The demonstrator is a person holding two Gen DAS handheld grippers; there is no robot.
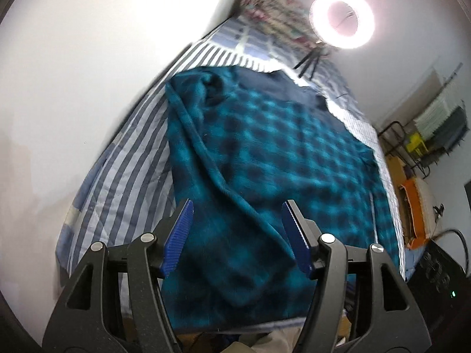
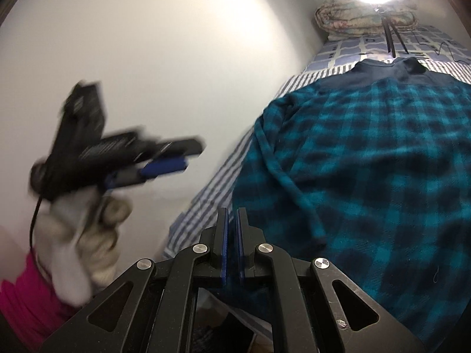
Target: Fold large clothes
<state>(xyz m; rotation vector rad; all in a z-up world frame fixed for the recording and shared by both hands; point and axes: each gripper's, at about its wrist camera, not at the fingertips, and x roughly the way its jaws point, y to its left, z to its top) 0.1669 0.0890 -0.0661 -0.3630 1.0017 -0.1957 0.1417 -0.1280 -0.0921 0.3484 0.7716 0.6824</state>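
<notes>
A large teal and dark plaid shirt [image 1: 282,153] lies spread flat on a striped bed [image 1: 123,176], its dark collar [image 2: 391,67] towards the far end. One sleeve [image 1: 212,170] is folded in along the shirt's left side. My left gripper [image 1: 238,206] hovers open over the shirt's near part, and nothing sits between its blue pads [image 1: 179,235]. The right wrist view shows this left gripper [image 2: 188,154] blurred, off the bed's left side, in a white-gloved hand [image 2: 82,235] with a pink sleeve. My right gripper [image 2: 232,211] is shut near the shirt's near left corner.
A white wall [image 1: 73,73] runs along the bed's left side. A lit ring light [image 1: 343,19] on a small tripod and a folded floral quilt [image 2: 362,17] stand at the bed's far end. Right of the bed are an orange item [image 1: 415,206], a black device [image 1: 441,270] and a rack.
</notes>
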